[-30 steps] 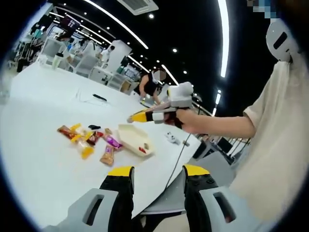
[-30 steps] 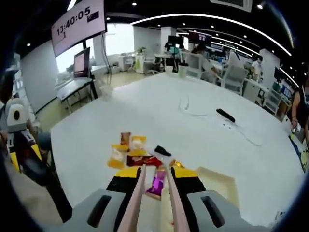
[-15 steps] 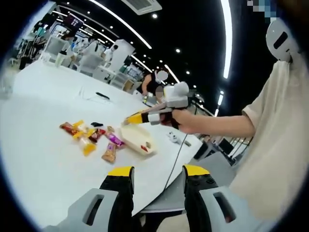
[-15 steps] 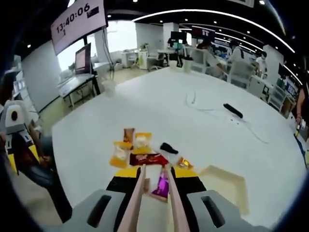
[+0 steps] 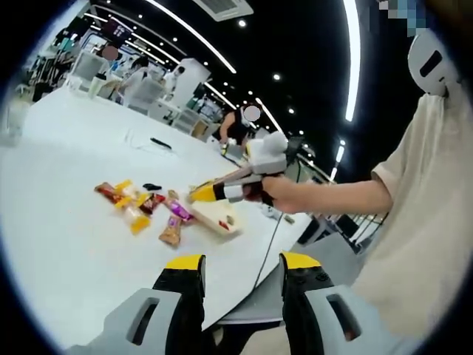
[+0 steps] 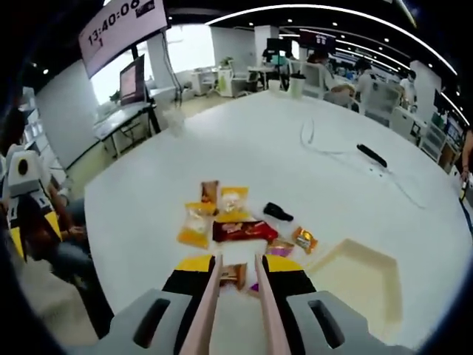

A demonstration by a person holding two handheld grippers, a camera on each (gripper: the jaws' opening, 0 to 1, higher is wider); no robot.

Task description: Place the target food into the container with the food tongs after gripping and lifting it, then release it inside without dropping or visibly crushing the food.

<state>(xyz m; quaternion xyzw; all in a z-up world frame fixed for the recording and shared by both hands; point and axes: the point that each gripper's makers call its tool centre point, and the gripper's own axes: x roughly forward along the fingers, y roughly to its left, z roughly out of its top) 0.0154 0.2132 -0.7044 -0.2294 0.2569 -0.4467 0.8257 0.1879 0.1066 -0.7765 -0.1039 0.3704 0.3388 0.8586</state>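
Several wrapped snacks lie in a loose pile on the white table (image 6: 244, 155): a yellow packet (image 6: 196, 225), a red packet (image 6: 244, 231), a small orange one (image 6: 303, 239) and a purple one (image 5: 177, 211). A cream container (image 6: 366, 277) sits just right of the pile, and it is also seen in the left gripper view (image 5: 220, 217). My right gripper (image 6: 238, 265) is shut on pink food tongs (image 6: 211, 296), whose arms stand apart over a brown packet (image 6: 235, 275) at the pile's near edge. My left gripper (image 5: 242, 261) is open, off the table's edge, with nothing between its jaws.
A black remote (image 6: 372, 154) and a thin cable (image 6: 318, 144) lie farther back on the table. A small black object (image 6: 278, 211) rests beside the snacks. A person's arm (image 5: 332, 194) holds the right gripper (image 5: 201, 194) above the pile. Desks and people fill the background.
The right gripper with the tongs has moved forward and lower over the snack pile. The purple packet now lies mostly under its jaw tips. The left gripper has stayed put.
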